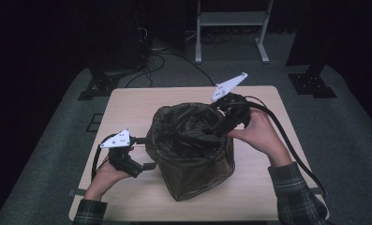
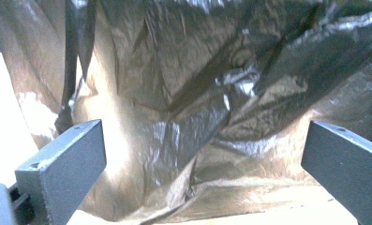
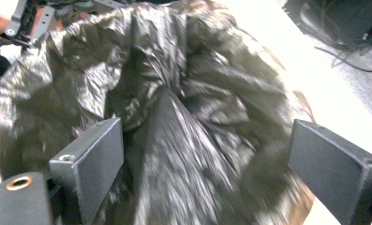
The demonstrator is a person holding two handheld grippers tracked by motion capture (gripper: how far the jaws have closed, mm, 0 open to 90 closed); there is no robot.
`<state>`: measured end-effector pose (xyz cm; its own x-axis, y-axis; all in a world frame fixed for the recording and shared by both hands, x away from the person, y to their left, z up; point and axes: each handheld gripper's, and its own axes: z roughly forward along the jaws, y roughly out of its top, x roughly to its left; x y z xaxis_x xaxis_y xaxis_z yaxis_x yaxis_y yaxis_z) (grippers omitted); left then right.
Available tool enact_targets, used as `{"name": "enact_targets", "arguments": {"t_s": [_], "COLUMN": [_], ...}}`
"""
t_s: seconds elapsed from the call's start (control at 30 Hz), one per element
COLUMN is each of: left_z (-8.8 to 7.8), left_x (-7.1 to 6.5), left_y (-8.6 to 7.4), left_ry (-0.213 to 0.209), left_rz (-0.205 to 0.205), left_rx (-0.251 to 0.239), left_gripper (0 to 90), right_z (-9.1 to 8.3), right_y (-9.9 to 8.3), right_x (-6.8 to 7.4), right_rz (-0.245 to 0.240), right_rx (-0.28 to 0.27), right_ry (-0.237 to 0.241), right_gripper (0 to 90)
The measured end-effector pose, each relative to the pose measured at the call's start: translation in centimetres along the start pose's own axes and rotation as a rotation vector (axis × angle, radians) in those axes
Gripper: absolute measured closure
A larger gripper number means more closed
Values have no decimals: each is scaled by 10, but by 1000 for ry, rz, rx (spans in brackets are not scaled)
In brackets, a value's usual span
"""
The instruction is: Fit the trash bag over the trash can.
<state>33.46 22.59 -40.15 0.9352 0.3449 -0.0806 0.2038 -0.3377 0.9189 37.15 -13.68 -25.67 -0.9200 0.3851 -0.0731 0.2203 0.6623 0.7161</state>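
At table centre, slightly toward the person's side: a bin (image 1: 193, 176) lined with a dark plastic bag (image 1: 186, 129), standing upright, long axis vertical, mouth facing up. Bag film is crumpled and folded over the rim, hanging loose down the sides (glossy, brownish where light comes through).

Left gripper (image 1: 148, 166) sits low at the bin's left side, aimed level at the bag wall. In the left gripper view its jaws stand wide apart, nothing clamped; bag film (image 2: 197, 117) lies ahead between them, not pinched as far as shows.

Right gripper (image 1: 221, 129) is over the far right rim, angled down into the bag's mouth. In the right gripper view its jaws are spread wide; bag folds (image 3: 183, 117) lie between, pads not pressing on them. View is blurred.

Surface: pale wood table (image 1: 127, 108), rounded corners, bare around the bin. Room: dark, grey carpet floor (image 1: 347, 126), cables (image 1: 160, 61) behind the table, a white frame stand (image 1: 230, 21) at the back.
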Motion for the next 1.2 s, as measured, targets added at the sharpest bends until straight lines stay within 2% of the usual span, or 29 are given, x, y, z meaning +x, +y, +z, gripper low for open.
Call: {"name": "enact_targets", "arguments": {"t_s": [0.23,0.37,0.4,0.47,0.53,0.57,0.63,0.67,0.7,0.83,0.87,0.9,1.03,1.07,1.1,1.2], "left_z": [-5,-8,-8,-11,-11,-12,-13,-13,-14,-13,-13,-12,-9,-9,-8,-5], "left_x": [-3,-7,-7,-8,-9,-9,-10,-10,-10,-10,-10,-10,-10,-10,-10,-10], "left_y": [-8,-17,-17,-25,-28,-32,-37,-37,-42,-50,-50,-54,-61,-61,-63,-67], "left_ry": [22,61,61,77,85,100,115,115,129,154,154,155,173,173,179,180], "left_rz": [-6,-9,-9,-15,-17,-18,-22,-22,-34,-40,-40,-47,-46,-46,-37,-40], "left_rx": [19,53,53,74,80,98,109,109,107,145,145,157,207,207,242,261], "left_gripper": [0,0,0,0,0,0,0,0,0,0,0,0,0,0,0,0], "right_z": [-31,-45,-45,-54,-55,-59,-61,-61,-63,-62,-62,-60,-57,-56,-55,-52], "right_y": [-36,-57,-57,-74,-78,-91,-103,-103,-116,-141,-141,-157,-182,-190,-199,-217], "right_x": [-10,-12,-12,-13,-13,-14,-14,-14,-14,-15,-15,-15,-15,-15,-14,-12], "right_rz": [65,95,95,115,120,134,145,145,155,193,193,212,244,260,265,283], "right_rx": [-64,-94,-94,-103,-108,-128,-138,-138,-150,-151,-151,-150,-159,-163,-167,-174], "right_ry": [-45,-71,-71,-100,-104,-114,-129,-129,-145,-157,-157,-169,-180,-181,-190,-198], "right_gripper": [97,97,97,97,97,97,97,97,97,97,97,97,97,97,97,97]}}
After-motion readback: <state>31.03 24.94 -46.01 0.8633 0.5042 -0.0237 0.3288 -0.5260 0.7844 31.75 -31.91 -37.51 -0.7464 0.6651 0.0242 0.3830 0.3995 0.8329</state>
